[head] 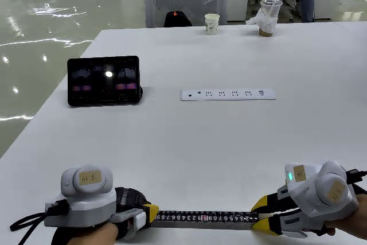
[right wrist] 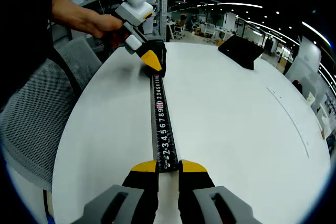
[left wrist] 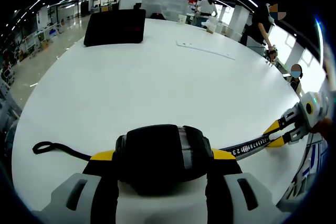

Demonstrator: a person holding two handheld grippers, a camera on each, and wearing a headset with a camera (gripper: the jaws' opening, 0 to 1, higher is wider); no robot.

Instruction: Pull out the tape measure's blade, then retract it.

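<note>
Setting: a wide white desk [head: 229,142] is filling the head view, with a glossy floor lying beyond it.
Tape measure case [left wrist: 160,150]: the black case is sitting near the front edge of the desk, on the person's left side, between the left fingers.
Left gripper [head: 146,215]: its yellow-tipped fingers are closing on the case from both sides and holding it.
Blade [head: 200,217]: the black blade with white numerals is stretching out of the case and running straight across to the other gripper, low over the desk. Whether it is touching the surface, I cannot tell.
Right gripper [head: 258,215]: it is sitting at the person's right, near the front edge, and its yellow-tipped fingers are pinching the free end of the blade, by the lowest numbers.
Strap [left wrist: 52,148]: a thin black loop is trailing from the case and lying on the desk beside it.
Tablet [head: 104,80]: it is standing propped up on the left half of the desk, well apart from the grippers, its dark screen glowing faintly.
Power strip [head: 227,94]: a white strip is lying flat near the middle of the desk.
Cups: a paper cup [head: 212,23] and a clear plastic cup [head: 269,15] with a straw are standing at the far edge.
</note>
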